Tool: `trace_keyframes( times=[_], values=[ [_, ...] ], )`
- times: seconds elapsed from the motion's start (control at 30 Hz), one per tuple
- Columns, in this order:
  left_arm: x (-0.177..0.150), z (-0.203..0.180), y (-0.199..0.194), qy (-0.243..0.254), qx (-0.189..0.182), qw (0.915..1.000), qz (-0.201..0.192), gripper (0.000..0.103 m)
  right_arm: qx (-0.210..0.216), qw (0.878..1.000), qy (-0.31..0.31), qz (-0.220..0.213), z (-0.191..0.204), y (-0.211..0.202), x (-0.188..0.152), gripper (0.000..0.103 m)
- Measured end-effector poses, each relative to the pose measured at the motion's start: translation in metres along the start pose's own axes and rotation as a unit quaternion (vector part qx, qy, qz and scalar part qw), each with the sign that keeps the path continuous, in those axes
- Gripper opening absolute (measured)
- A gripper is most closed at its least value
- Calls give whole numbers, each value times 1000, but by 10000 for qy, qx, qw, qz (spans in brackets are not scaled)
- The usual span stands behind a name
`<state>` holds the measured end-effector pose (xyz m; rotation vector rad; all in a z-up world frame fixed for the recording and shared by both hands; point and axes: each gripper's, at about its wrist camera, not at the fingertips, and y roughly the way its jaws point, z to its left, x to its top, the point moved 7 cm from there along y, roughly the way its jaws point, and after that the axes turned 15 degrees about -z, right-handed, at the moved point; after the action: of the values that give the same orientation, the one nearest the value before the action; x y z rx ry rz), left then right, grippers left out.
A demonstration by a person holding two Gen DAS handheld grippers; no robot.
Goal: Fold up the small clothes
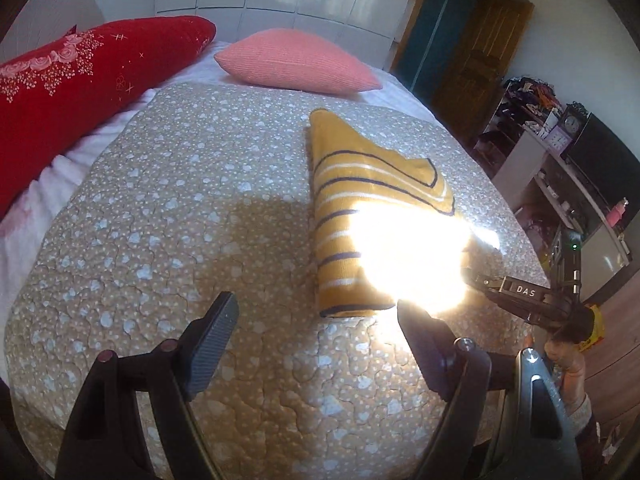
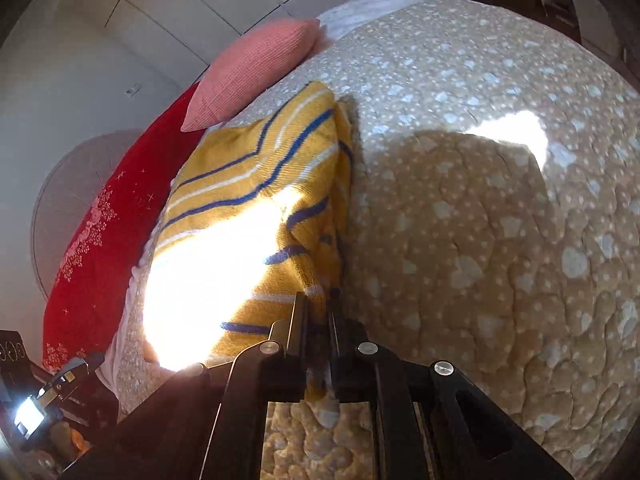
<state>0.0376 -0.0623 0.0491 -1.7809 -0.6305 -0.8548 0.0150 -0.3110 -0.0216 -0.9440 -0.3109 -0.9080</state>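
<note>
A yellow knit garment (image 1: 352,200) with dark and white stripes lies folded on the beige quilt (image 1: 180,220). Bright sunlight washes out its near right part. My left gripper (image 1: 316,320) is open and empty, just in front of the garment's near edge. My right gripper (image 2: 319,300) is shut on the yellow garment (image 2: 260,184), pinching its near corner at quilt level. In the left wrist view the right gripper's body shows at the right, its tips lost in the glare.
A pink cushion (image 1: 296,60) and a red pillow (image 1: 80,80) lie at the head of the bed. White sheet (image 1: 48,184) borders the quilt. A wooden door (image 1: 472,64) and cluttered shelves (image 1: 560,152) stand right of the bed.
</note>
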Motion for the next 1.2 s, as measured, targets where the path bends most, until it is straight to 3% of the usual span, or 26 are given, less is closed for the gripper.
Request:
trace_keyframes(
  times=[0.1, 0.23, 0.47, 0.57, 0.87, 1.2],
  values=[
    [-11, -2, -3, 323, 384, 9987, 77, 81, 29, 9997, 225, -128, -12, -7, -8, 23],
    [-23, -6, -16, 697, 819, 9942, -29, 81, 44, 9982, 318, -499, -13, -32, -17, 34],
    [-36, -17, -32, 1091, 982, 9891, -101, 81, -215, 9957, 270, -857, -10, -70, -45, 34],
    [-35, -22, -36, 1260, 1035, 9864, -208, 81, -289, 9940, 331, -1003, -10, -82, -53, 41],
    [-29, -25, -55, 1342, 1099, 9836, -492, 81, -548, 9920, -63, -1134, 2, -100, -65, 49],
    [-38, 10, -73, 748, 1048, 9903, -527, 81, -799, 9906, -355, -1054, 23, -99, -70, 54]
  ],
)
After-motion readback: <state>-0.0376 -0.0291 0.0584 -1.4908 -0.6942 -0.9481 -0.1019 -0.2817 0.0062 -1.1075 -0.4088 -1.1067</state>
